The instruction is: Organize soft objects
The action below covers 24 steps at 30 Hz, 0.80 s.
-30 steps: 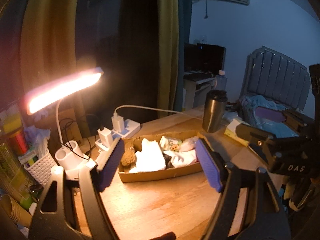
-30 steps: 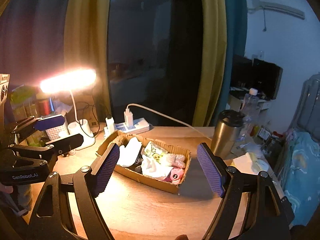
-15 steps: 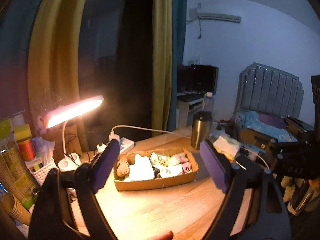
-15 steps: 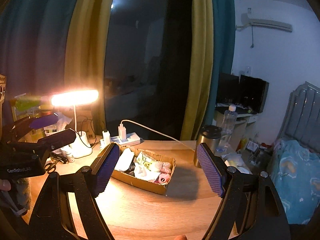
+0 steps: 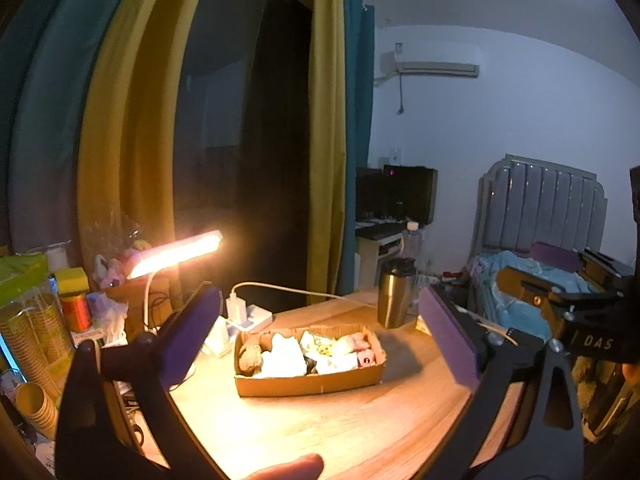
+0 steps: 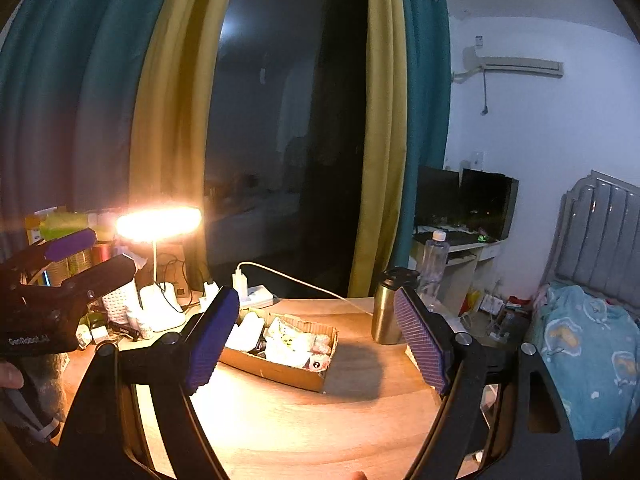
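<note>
A shallow cardboard box sits on the wooden table, filled with soft items: a brown plush, white cloths, a patterned cloth and a pink toy. My left gripper is open and empty, held high and well back from the box. My right gripper is open and empty, also high and back. Each gripper shows in the other's view: the left gripper at left, the right gripper at right.
A lit desk lamp stands left of the box, with a power strip and chargers behind. A steel tumbler stands right of the box. Cups, jars and a basket crowd the table's left. A bed lies right.
Both grippers have pulled up and back from the box, which now looks smaller and farther. Both stay open and empty.
</note>
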{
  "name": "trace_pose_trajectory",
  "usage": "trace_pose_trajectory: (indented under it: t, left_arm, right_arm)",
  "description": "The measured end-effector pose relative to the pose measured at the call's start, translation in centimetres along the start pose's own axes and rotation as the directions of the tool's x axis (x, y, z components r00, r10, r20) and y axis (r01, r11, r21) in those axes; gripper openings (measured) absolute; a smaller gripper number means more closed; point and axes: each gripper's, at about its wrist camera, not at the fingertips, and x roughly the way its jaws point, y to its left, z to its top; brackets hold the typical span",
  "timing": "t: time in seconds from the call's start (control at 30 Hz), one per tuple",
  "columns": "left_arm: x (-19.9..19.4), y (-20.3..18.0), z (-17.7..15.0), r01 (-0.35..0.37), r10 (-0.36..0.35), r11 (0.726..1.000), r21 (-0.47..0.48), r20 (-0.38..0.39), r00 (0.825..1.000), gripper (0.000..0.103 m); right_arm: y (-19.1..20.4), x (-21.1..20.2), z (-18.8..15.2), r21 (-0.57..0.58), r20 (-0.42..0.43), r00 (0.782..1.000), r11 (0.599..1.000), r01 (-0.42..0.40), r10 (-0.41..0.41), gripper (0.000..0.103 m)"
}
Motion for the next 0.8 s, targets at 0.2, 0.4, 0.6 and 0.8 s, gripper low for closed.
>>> trace_pose_trajectory:
  t: [0.2, 0.4, 0.6, 0.8]
  left_arm:
    - [-1.1, -0.9, 0.1, -0.003, 0.002, 1.0, 0.02, 0.025, 1.0, 0.101]
    - [-1.5, -1.3, 0.3, -0.011, 0.009, 1.0, 0.029, 0.048, 0.999, 0.101]
    - [-1.8, -1.2, 0.4, -0.009, 0.007, 1.0, 0.028, 0.06, 0.998, 0.101]
    - [-1.7, -1.4, 0.4, -0.017, 0.015, 0.999, 0.038, 0.048, 0.999, 0.101]
  right_arm:
    - [-0.2, -0.7, -0.1, 0.01, 0.007, 1.0, 1.0, 0.013, -0.013, 0.082]
    - [-0.2, -1.0, -0.2, 0.01, 0.015, 1.0, 1.0, 0.017, -0.017, 0.082]
    - [0.2, -1.0, -0.3, 0.008, 0.022, 1.0, 1.0, 0.014, -0.015, 0.082]
    - [0.3, -0.8, -0.2, 0.011, 0.033, 0.999, 1.0, 0.018, -0.018, 0.082]
